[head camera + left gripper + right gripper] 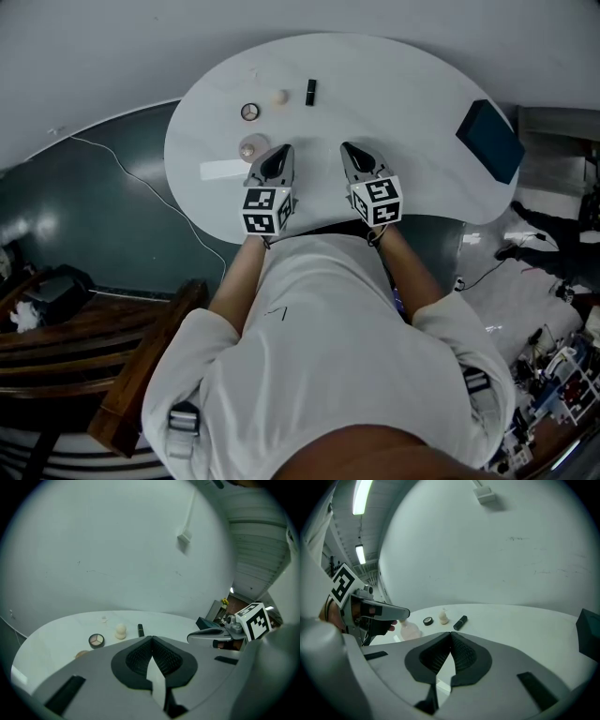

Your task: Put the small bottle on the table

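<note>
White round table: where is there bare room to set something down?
Bare: the wide stretch between the black tube and the dark teal box. Crowded: the left part, with round compact, beige sponge and pale small bottle.

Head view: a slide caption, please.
Left tool and right tool, both shut, over a white table with a small bottle.

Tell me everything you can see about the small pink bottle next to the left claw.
The small bottle is pale pink and looks translucent, with a rounded body that narrows toward the top. It stands upright on the round white table, just beside the tip of the left claw, not between its jaws. A white strip lies on the table close by. Whether the claw touches the bottle cannot be told.
</note>
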### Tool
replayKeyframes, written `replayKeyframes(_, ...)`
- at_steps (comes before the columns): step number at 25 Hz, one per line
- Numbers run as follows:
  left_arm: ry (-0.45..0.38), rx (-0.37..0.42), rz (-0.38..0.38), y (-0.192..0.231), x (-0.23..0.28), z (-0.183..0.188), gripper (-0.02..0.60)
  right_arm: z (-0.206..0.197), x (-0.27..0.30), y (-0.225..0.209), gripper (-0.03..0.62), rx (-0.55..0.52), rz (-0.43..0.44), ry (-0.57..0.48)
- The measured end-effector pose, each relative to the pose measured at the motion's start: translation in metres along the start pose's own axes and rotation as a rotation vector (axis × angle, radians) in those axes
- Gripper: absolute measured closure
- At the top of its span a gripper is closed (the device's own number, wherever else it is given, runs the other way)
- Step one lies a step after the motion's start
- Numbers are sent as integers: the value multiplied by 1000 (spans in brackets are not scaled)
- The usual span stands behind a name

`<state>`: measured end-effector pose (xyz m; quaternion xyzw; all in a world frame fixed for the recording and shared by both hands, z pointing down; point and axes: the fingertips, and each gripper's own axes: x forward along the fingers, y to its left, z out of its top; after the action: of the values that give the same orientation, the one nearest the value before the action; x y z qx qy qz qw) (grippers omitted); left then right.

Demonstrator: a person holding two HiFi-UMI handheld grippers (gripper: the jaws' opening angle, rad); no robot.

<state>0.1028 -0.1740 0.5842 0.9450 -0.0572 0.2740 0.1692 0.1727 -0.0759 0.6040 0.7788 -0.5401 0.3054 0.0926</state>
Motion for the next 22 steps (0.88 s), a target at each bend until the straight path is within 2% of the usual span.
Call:
replayKeyframes(10,-170,49,9,-11,-9,86,569,87,-17,-11,595,-78,-40,-164)
replayKeyframes(14,-238,37,18,-14,-23,119,569,125,-28,-7,595,-156,-50,-216)
replayKeyframes(22,-361,92,36,-25,-53,176,569,189,-47,8,595,-207,-29,-341)
